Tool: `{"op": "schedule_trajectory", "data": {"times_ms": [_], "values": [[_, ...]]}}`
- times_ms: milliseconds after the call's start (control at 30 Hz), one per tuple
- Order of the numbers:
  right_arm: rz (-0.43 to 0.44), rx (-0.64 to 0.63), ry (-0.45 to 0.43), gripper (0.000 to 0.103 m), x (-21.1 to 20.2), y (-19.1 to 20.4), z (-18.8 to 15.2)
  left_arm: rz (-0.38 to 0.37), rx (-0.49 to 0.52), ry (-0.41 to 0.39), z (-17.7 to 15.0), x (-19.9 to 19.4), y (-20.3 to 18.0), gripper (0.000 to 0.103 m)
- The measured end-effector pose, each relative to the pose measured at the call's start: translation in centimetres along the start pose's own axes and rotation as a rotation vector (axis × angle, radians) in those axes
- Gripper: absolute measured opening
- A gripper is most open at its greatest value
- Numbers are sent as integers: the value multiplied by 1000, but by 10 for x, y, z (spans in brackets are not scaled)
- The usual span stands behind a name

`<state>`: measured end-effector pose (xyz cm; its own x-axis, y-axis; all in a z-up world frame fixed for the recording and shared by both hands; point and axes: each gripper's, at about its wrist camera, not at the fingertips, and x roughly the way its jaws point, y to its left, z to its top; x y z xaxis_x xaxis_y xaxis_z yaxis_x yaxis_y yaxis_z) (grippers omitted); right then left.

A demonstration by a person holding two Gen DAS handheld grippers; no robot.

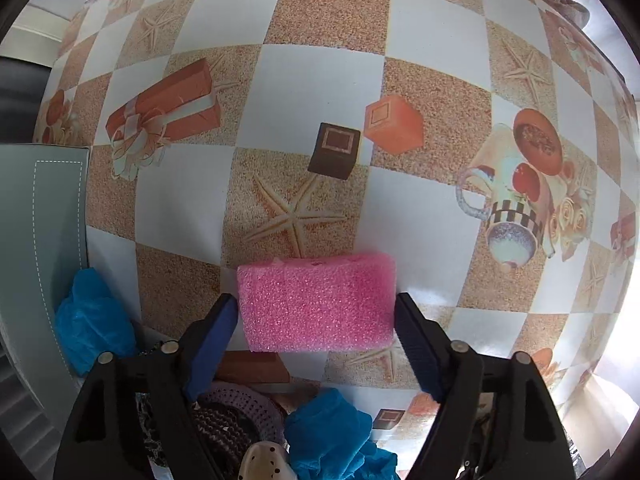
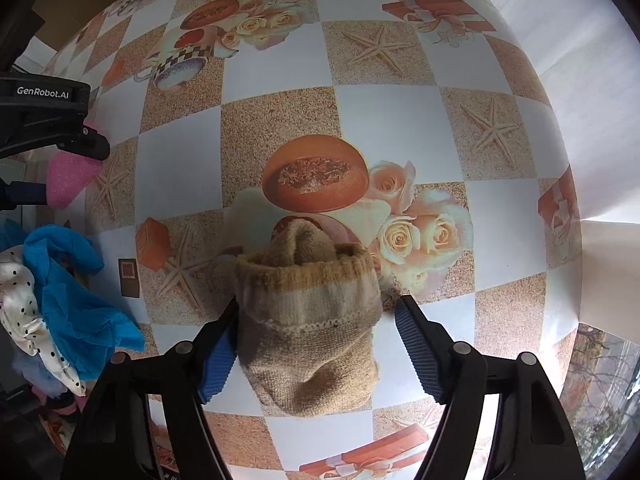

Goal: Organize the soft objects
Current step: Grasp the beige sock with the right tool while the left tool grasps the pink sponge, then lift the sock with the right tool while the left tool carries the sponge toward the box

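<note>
- Left hand-held gripper (image 1: 316, 312) is pointing straight down at the counter (image 1: 432, 28), which has that checkered oilcloth with starfish, gift boxes and cups printed on it.
- A pink foam sponge block (image 1: 316, 300) sits right between its blue pads (image 1: 214, 344). The pads look like they're touching both short ends, so I'd call it grasping the sponge, though the squeeze looks light.
- Behind that gripper, toward the camera, there's a pile of soft stuff: crumpled blue cloth (image 1: 328, 436), something dark and crocheted (image 1: 236, 420), and a bit of white polka-dot fabric (image 1: 266, 460).
- A pale green panel with white stitching (image 1: 40, 232) is off to its left, another blue cloth wad (image 1: 92, 320) lying against it.
- Right hand-held gripper (image 2: 316, 316) also points down, with a tan knitted sock (image 2: 308, 320), cuff folded over, bunched up between the fingers.
- Its left pad (image 2: 218, 360) is pressed into the sock. The right pad stands clear with a visible gap, so honestly not clamped tight on it.
- From the right wrist view you can see the left gripper and pink sponge far off to the left, with the blue cloth and polka-dot fabric nearer the camera on that side.
</note>
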<state>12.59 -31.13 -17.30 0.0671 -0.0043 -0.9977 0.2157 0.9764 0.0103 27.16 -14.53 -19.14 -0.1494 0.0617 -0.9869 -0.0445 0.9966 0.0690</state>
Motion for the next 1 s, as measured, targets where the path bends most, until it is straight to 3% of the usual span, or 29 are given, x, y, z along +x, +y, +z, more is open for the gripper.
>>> {"op": "schedule_trajectory", "data": {"times_ms": [33, 67, 233, 400, 567, 833, 1000], "values": [[31, 9, 4, 26, -2, -3, 0, 10, 21, -3, 0, -1, -4, 74], [63, 33, 8, 25, -3, -8, 0, 21, 46, -13, 0, -2, -8, 73], [161, 115, -1, 25, -18, -29, -10, 8, 167, -113, -16, -32, -19, 73], [192, 144, -11, 25, -36, -43, -31, -8, 291, -233, -41, -74, -26, 73], [219, 180, -32, 24, -65, -53, -61, -47, 374, -319, -81, -113, -9, 73], [213, 213, -31, 25, -93, -51, -106, -118, 461, -336, -156, -144, 30, 73], [207, 272, -32, 25, -121, -49, -153, -119, 550, -362, -208, -154, 51, 73]]}}
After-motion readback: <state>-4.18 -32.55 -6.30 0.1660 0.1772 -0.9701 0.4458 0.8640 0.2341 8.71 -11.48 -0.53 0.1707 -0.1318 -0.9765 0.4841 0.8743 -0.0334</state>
